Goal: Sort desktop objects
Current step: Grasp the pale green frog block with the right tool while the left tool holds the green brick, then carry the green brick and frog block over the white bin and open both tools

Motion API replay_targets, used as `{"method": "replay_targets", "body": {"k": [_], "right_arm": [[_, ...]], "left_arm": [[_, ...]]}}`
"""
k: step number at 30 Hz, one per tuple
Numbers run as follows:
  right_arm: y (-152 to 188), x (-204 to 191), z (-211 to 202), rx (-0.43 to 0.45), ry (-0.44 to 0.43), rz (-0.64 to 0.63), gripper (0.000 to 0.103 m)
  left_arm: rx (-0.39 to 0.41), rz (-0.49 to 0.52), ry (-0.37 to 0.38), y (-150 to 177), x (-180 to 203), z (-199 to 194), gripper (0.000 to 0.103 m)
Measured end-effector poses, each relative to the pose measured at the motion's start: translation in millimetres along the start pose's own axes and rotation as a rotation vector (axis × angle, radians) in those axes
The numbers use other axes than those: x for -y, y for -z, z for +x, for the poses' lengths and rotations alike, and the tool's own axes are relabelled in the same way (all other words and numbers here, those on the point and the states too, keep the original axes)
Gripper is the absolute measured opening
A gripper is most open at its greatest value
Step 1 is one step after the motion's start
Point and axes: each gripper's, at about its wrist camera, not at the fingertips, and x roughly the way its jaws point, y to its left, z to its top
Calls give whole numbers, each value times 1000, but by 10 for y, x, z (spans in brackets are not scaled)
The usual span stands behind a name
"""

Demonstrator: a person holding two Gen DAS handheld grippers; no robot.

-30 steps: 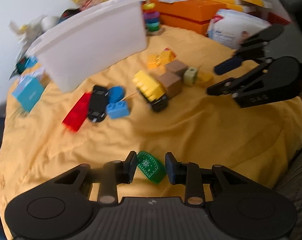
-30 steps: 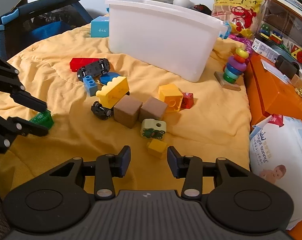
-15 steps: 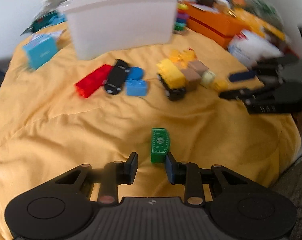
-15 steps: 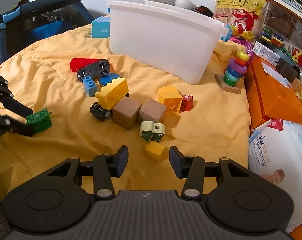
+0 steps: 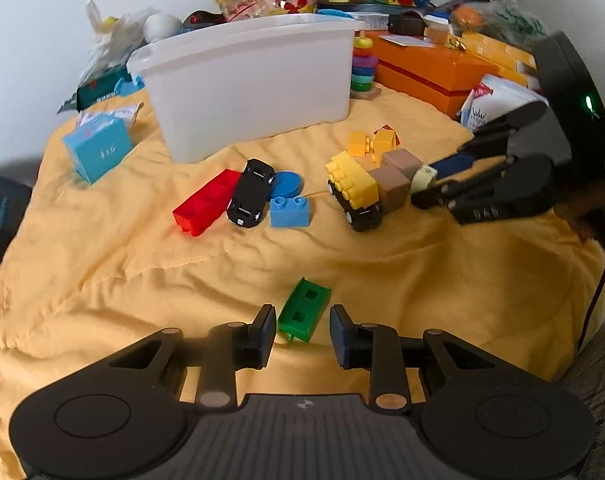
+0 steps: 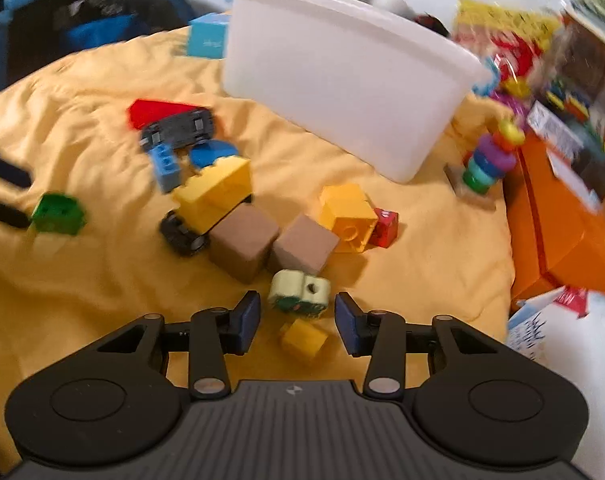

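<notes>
Toys scattered on yellow cloth (image 5: pixel 102 288), white bin (image 5: pixel 246 84) standing at the back – likely the drop spot.

L gripper (image 5: pixel 302 332): fingers spread a little, not pinching. Green brick (image 5: pixel 304 314) lying between the tips w/ gaps either side – left gap slim, right gap wider. Brick's long axis running away from the tool, tilted slightly right, so roughly in line w/ the fingers; squeeze would land on its long sides. Good alignment, needs only a small nudge right to centre.

R gripper (image 6: pixel 297 320): jaws closing, nothing pinched yet. Small yellow cube (image 6: pixel 304 338) sitting on the cloth between the tips, low in the gap. Pale green block w/ a hole (image 6: pixel 300 292) just beyond, touching or nearly touching the cube – risk of catching both. Two brown cubes (image 6: pixel 274 246) and yellow truck (image 6: pixel 210 200) farther ahead.

Per hand: L nearer the green brick, R nearer the yellow cube – each already lined up on its own piece. Red brick (image 5: pixel 204 208), black car (image 5: pixel 252 192), blue brick (image 5: pixel 290 211) well apart from both tools, untouched near the bin.
</notes>
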Motion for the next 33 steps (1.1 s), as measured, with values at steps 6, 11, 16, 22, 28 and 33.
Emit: {"method": "replay_targets", "body": {"k": [6, 11, 16, 22, 28, 33], "right_arm": [[-4, 17, -190, 12, -36, 23, 36], [32, -20, -369, 20, -93, 69, 36], [99, -87, -358, -8, -108, 94, 36], [-94, 9, -561, 84, -64, 103, 36], [-700, 305, -732, 254, -18, 126, 36], [-1299, 604, -699, 361, 57, 143, 36]], "left_arm": [[-2, 54, -6, -32, -10, 73, 34], [-50, 84, 38, -26, -4, 202, 34], [-29, 46, 54, -52, -47, 199, 24], [148, 63, 32, -542, -175, -85, 24], [354, 69, -38, -1365, -417, -267, 24], [419, 16, -78, -2015, -641, -131, 24]]}}
